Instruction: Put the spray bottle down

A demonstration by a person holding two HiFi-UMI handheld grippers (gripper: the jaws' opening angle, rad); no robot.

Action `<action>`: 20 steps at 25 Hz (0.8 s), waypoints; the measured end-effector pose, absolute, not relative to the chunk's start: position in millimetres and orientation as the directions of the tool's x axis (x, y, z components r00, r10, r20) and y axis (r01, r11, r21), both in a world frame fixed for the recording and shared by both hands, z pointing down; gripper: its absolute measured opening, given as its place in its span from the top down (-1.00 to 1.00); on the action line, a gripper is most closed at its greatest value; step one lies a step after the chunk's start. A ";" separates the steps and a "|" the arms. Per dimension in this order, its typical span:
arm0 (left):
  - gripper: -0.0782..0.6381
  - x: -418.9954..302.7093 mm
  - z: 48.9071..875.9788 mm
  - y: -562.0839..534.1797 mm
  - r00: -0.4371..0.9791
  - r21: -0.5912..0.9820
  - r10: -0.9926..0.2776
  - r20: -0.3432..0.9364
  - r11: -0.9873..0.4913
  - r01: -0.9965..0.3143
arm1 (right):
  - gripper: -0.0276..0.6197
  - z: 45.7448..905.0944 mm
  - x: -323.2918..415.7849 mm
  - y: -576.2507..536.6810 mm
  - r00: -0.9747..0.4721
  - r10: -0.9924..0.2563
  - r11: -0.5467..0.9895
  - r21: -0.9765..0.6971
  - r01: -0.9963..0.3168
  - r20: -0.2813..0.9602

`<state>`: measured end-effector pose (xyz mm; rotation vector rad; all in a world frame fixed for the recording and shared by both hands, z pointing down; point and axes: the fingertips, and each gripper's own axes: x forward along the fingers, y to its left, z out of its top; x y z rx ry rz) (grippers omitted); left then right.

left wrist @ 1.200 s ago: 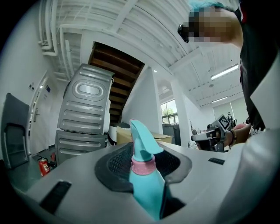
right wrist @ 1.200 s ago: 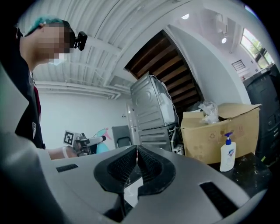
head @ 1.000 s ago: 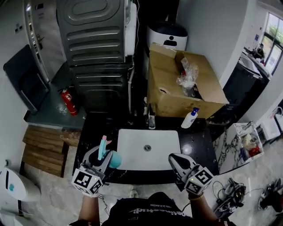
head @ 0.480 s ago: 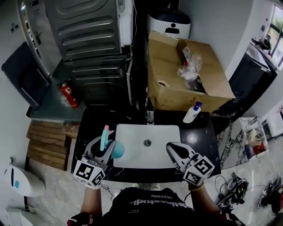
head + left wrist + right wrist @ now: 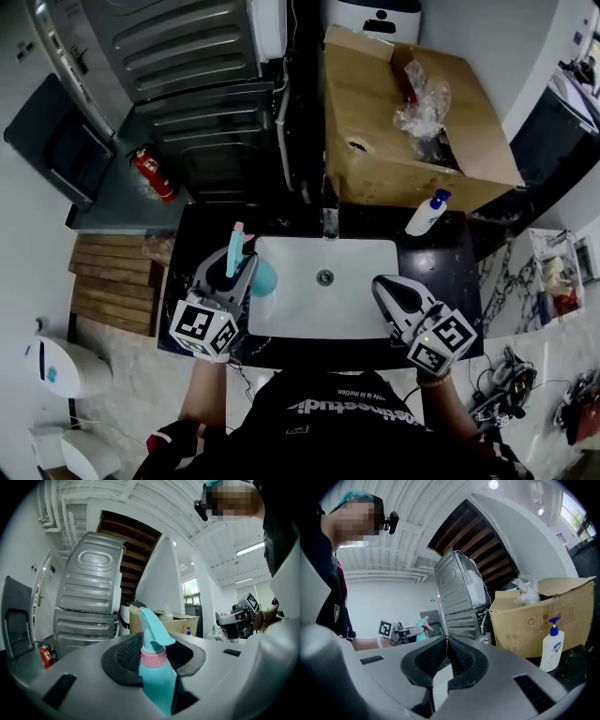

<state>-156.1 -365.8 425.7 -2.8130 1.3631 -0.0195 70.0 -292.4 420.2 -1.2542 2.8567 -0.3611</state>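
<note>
A teal spray bottle (image 5: 233, 253) with a pink collar and a rounded teal body (image 5: 154, 677) stands upright between the jaws of my left gripper (image 5: 240, 267). The jaws are shut on its body below the collar (image 5: 153, 657). In the head view the bottle hangs over the left rim of the white sink (image 5: 356, 314), above the black countertop (image 5: 202, 246). My right gripper (image 5: 385, 286) hovers at the sink's right rim; its pads meet with nothing between them (image 5: 446, 642). The right gripper view also shows the left gripper and bottle (image 5: 422, 624) in the distance.
A faucet (image 5: 330, 223) stands behind the sink and a white pump bottle (image 5: 427, 214) at the counter's back right. An open cardboard box (image 5: 375, 141) sits behind the counter. A grey appliance (image 5: 187, 56) and a red fire extinguisher (image 5: 150, 175) are at the left.
Both grippers have moved forward over the counter. The left one carried the bottle from the counter's front corner to the sink's left rim; the right one reached the sink's right rim.
</note>
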 end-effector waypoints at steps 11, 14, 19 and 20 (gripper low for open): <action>0.37 -141.3 455.5 -450.0 0.594 -0.008 -0.804 0.006 -0.595 -0.804 | 0.79 434.0 71.7 -310.8 -0.674 -0.728 0.645 -0.210 -0.735 0.125; 0.37 -135.8 468.9 -475.7 0.590 -0.035 -0.807 0.019 -0.590 -0.807 | 0.79 440.2 79.1 -308.2 -0.659 -0.740 0.628 -0.211 -0.749 0.136; 0.37 -124.0 488.0 -514.9 0.585 -0.061 -0.811 0.014 -0.585 -0.809 | 0.79 446.5 97.7 -301.9 -0.624 -0.767 0.582 -0.246 -0.775 0.148; 0.37 -121.9 491.6 -522.4 0.583 -0.059 -0.812 0.010 -0.582 -0.811 | 0.79 446.7 101.1 -301.2 -0.617 -0.773 0.574 -0.252 -0.779 0.148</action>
